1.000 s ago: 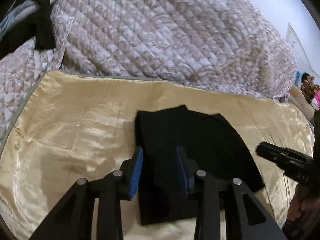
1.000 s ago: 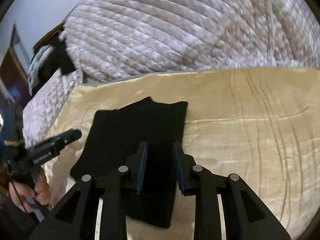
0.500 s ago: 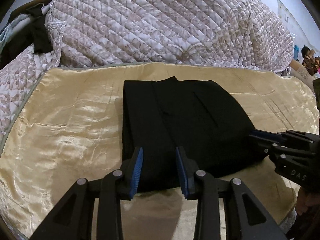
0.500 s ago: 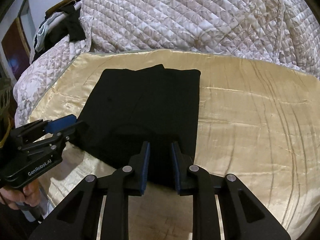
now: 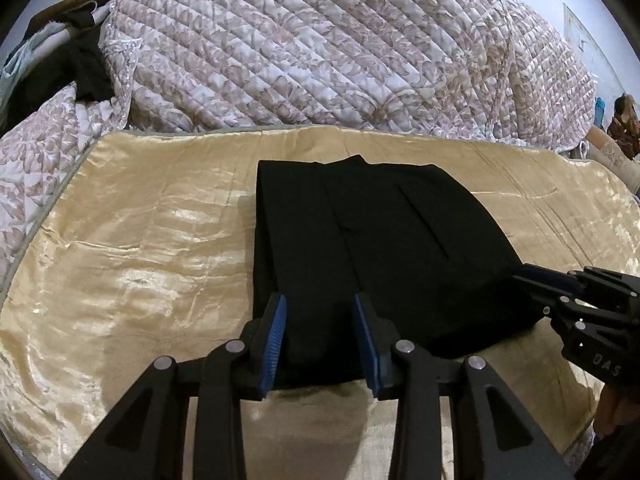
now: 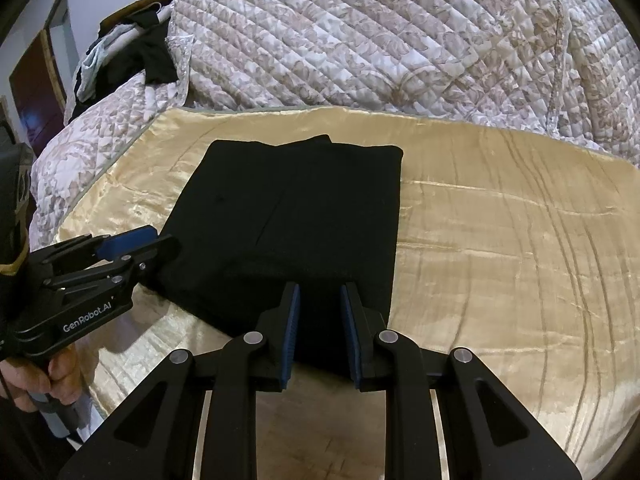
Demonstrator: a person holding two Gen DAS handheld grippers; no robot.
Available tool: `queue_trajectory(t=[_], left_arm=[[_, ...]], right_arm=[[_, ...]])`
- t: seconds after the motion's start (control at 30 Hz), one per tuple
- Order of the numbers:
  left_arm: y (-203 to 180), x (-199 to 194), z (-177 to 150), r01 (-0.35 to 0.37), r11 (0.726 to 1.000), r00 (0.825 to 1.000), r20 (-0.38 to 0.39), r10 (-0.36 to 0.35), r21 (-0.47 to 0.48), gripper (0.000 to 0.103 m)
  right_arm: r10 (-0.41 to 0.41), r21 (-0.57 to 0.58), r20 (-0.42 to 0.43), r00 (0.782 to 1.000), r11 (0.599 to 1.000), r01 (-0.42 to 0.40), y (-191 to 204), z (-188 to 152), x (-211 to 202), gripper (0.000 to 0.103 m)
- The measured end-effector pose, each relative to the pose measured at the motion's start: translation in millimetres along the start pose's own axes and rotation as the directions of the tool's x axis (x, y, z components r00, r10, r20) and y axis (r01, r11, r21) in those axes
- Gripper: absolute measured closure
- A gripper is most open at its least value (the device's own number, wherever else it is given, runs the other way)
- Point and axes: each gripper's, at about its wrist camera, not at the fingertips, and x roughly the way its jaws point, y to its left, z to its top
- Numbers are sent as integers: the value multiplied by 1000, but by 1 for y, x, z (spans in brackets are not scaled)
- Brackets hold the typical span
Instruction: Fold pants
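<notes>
The black pants lie folded into a flat rectangle on the gold satin sheet. My left gripper sits at the near left edge of the pants, with black fabric filling the gap between its blue pads. At the near right corner of the pants, my right gripper stands the same way, its narrower gap full of fabric. Each gripper shows in the other's view: the right gripper at the pants' right edge, the left gripper at their left edge, held by a hand.
A bulky quilted bedspread rises behind the gold sheet. Dark and pale clothes are piled at the back left by the headboard. Bare sheet lies on both sides of the pants.
Both grippers came down and toward me with the held edge, and the pants settled from a raised fold into a flat rectangle. Over the last half second nothing moved.
</notes>
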Motion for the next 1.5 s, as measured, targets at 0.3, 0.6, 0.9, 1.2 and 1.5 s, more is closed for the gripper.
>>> queue_trajectory(t=[0.3,0.6,0.9,1.2,1.5], left_arm=[[1,-15,-8,-4,1000,1000,1,4,-12,65],[0,-18,-28,14,1000,998,-60,-15,-21,65],[2,-19,-37,4,1000,997,-77,-6,-26,65],[5,-8,-41,-20,1000,995,-96,19,-11,60],[6,-4,-42,-28,1000,996,-90,27,-7,47]], right_arm=[[-7,17,13,1000,1000,7,4,-8,-19,81],[8,32,-7,1000,999,-8,8,-24,-27,80],[-14,27,-30,999,1000,15,10,-37,-30,80],[-53,10,-48,997,999,53,7,-41,-21,59],[-92,-37,-35,995,995,90,12,-41,-13,53]])
